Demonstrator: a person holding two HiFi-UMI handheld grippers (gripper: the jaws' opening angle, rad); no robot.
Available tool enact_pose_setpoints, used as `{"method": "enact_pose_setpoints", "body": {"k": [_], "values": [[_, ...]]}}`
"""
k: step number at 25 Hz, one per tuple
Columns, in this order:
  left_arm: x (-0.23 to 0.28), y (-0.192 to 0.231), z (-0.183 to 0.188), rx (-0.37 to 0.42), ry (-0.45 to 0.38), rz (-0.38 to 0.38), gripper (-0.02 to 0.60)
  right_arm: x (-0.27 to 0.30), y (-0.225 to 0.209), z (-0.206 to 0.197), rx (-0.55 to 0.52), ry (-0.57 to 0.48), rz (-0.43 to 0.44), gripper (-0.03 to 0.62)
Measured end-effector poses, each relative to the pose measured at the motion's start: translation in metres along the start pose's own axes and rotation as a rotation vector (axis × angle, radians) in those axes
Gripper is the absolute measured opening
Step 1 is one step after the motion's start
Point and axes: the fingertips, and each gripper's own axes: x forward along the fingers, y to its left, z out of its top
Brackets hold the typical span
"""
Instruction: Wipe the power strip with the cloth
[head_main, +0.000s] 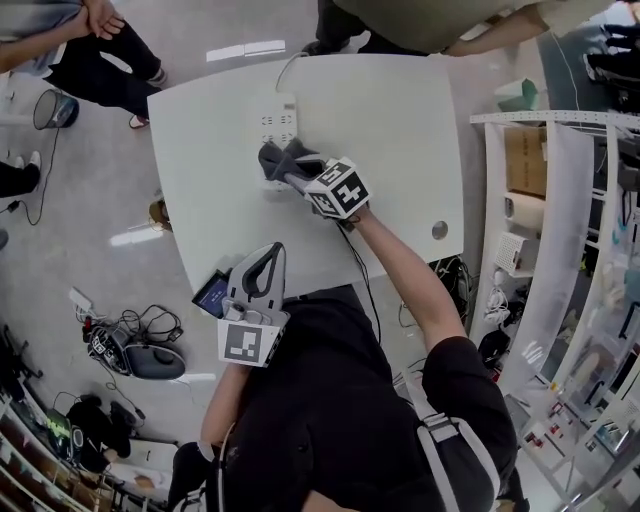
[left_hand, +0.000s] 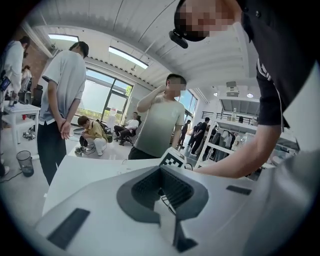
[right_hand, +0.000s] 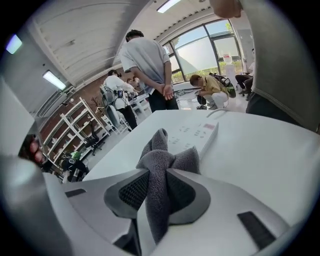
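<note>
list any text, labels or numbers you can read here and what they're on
No text can be read.
power strip: small grey marks and a pink patch, too blurred to read.
marker cubes: black and white squares only, no letters.
small lit screen: too small to read.

White table (head_main: 400, 150), mesh bin (head_main: 52, 108) — floor cables (head_main: 150, 325)

1. To the right of the right gripper (head_main: 298, 178), the table (head_main: 400, 130) lies bare, leaving open passage.
2. Just ahead, past the cloth (head_main: 283, 157) filling its jaws, the power strip (head_main: 276, 120) blocks the way.
3. Beyond that, a standing person (head_main: 420, 20) closes off the far edge.
4. Just left of the left gripper (head_main: 266, 262), a small screened device (head_main: 212, 293) sits at the table's edge.
</note>
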Motion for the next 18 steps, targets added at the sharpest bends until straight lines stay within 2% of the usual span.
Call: {"method": "enact_pose_setpoints", "body": {"k": [2,4,6,7,10,12,14,18], "values": [[0.0,-0.004,-0.003,0.007,0.004,-0.015,0.041,-0.005,0.021,-0.02,-0.015,0.029,0.032,0.11],[0.0,-0.009,-0.004,0.009,0.008,-0.022,0.041,-0.009,0.036,-0.036,-0.021,0.088,0.103,0.11],[-0.002,-0.011,-0.006,0.017,0.011,-0.028,0.041,-0.015,0.032,-0.028,-0.02,0.087,0.141,0.11],[-0.003,-0.012,-0.006,0.02,0.013,-0.03,0.041,-0.017,0.019,-0.009,-0.032,0.044,0.112,0.11],[-0.007,-0.01,-0.009,0.021,0.007,-0.02,0.041,-0.01,-0.047,0.077,-0.071,-0.093,-0.071,0.11],[-0.012,-0.01,-0.009,0.026,0.001,-0.008,0.041,0.009,-0.083,0.121,-0.066,-0.092,-0.158,0.11],[-0.016,-0.011,-0.011,0.032,0.004,0.008,0.041,0.03,-0.102,0.139,-0.051,-0.047,-0.198,0.11],[-0.024,-0.005,-0.016,0.013,0.026,0.05,0.041,0.056,-0.096,0.129,-0.099,0.047,-0.206,0.11]]}}
